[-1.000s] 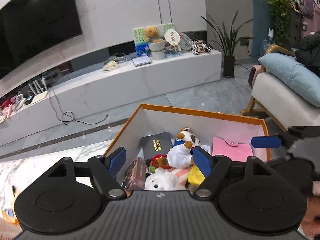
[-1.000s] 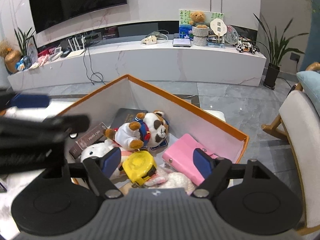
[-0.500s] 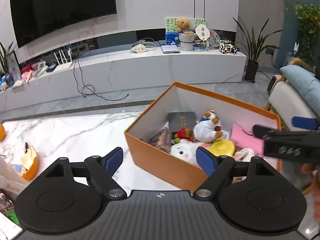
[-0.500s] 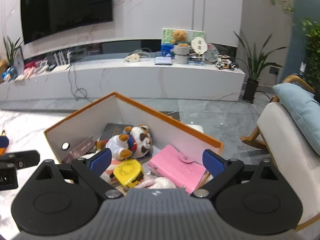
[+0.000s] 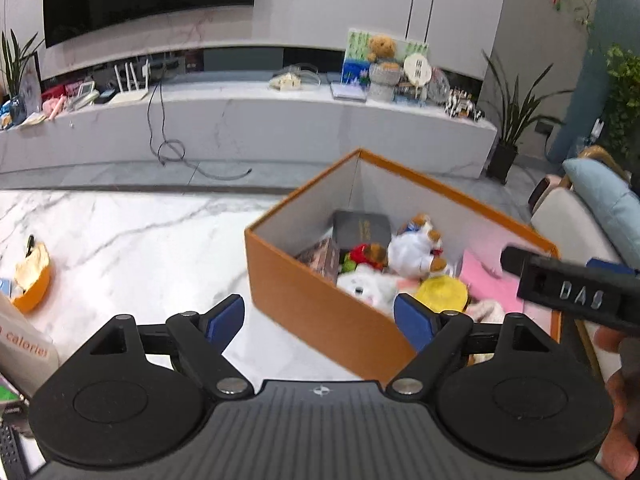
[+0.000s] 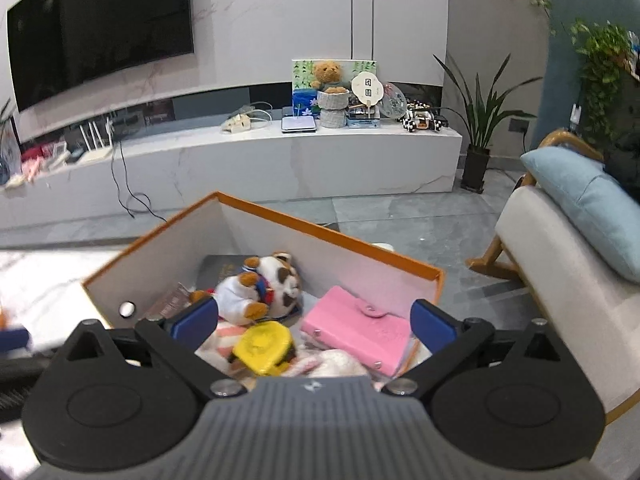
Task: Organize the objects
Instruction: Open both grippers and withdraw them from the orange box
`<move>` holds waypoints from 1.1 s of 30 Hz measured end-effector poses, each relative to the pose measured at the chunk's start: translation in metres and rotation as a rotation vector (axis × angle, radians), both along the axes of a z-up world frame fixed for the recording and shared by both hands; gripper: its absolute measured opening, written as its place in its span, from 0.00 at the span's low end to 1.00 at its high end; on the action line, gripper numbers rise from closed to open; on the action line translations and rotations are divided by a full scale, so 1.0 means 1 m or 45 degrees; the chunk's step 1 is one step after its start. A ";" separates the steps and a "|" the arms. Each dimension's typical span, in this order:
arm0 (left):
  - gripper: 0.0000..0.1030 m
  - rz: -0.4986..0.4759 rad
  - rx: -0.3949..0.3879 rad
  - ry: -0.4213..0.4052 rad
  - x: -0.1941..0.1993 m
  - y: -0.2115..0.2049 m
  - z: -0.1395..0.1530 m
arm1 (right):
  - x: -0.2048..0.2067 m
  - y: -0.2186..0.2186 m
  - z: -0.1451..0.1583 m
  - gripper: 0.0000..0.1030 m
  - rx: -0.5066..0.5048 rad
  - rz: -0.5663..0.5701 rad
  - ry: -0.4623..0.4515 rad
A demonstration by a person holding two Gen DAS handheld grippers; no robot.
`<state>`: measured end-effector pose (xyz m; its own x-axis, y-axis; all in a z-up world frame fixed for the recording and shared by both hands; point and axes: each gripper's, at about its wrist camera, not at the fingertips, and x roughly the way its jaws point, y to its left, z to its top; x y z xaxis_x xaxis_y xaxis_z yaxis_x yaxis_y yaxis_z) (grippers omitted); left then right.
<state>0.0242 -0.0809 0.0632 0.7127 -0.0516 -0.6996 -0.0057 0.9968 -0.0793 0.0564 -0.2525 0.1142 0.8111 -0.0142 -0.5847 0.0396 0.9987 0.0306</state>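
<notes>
Both grippers — left [image 5: 319, 317], right [image 6: 314, 322] — gape wide, holding nothing, above the toy-filled orange box [image 5: 320, 312].

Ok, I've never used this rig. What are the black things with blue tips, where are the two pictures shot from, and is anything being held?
Those are two hand-held grippers, each carrying a camera that looks forward along its blue-tipped fingers. One picture is from the left gripper, the other from the right gripper. Both are open and hold nothing. Ahead, an orange box sits on a white marble surface. Inside lie a plush dog, a pink wallet, a yellow tape measure and a dark book.
</notes>
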 end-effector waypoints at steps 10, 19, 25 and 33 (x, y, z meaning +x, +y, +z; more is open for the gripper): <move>0.96 0.001 0.055 0.046 -0.006 0.005 -0.007 | -0.003 0.022 -0.006 0.99 -0.003 -0.006 0.008; 0.96 -0.014 0.043 0.072 -0.006 0.005 -0.008 | -0.001 0.032 -0.014 0.99 0.012 -0.032 0.059; 0.96 -0.013 0.102 0.087 -0.005 0.000 -0.012 | -0.006 0.038 -0.018 0.99 0.001 -0.042 0.090; 0.96 -0.034 0.149 0.120 -0.004 -0.016 -0.017 | -0.015 0.052 -0.020 0.99 -0.018 -0.009 0.114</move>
